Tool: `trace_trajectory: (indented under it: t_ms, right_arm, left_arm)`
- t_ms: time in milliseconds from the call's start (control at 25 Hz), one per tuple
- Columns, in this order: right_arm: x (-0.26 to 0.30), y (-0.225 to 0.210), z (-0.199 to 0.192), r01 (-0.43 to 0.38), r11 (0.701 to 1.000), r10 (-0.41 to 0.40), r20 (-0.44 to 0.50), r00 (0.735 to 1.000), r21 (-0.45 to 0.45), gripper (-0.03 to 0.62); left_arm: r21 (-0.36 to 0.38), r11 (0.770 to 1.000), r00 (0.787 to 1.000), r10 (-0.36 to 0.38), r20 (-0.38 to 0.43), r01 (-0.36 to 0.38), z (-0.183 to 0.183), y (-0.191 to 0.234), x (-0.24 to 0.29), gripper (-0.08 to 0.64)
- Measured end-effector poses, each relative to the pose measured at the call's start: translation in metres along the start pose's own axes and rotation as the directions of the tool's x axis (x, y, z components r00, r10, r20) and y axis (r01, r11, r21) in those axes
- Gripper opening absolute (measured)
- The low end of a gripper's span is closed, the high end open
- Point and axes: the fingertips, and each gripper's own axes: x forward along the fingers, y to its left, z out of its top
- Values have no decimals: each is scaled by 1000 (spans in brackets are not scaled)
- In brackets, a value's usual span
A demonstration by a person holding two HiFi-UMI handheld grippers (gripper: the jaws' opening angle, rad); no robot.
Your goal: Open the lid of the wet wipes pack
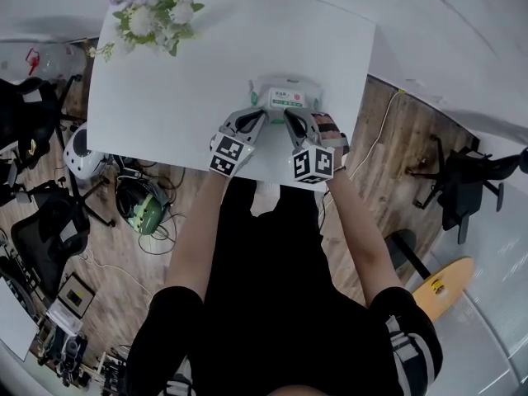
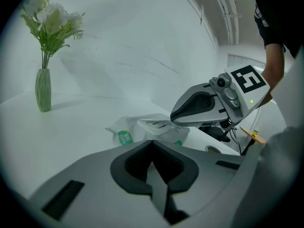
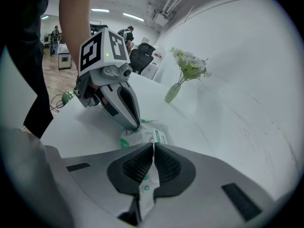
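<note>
Both are clenched: the right tool (image 3: 153, 147) pinches the near edge of the wet wipes pack (image 1: 285, 97), the left tool (image 2: 152, 145) grips nothing. The pack lies upper-centre in the head view on the counter (image 1: 165, 89), long axis left-right. Its lid (image 2: 156, 123) sits just ahead of that free left tip.

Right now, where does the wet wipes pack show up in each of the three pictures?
Head view: wet wipes pack upper centre, at the table's near edge.
Left gripper view: centre, just above the jaws.
Right gripper view: centre, its edge pinched in the jaws.
Shared landmark: vase of flowers, upper left, left, above centre.
</note>
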Motion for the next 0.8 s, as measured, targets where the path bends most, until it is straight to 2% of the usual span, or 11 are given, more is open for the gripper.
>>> trace_trajectory:
  t_ms: [800]
  right_arm:
    - [-6,-37,12,49,999,-49,29,998,-8,29]
  left_arm:
    - [-15,1000,1000,-16,-10,16,2,1,1,23]
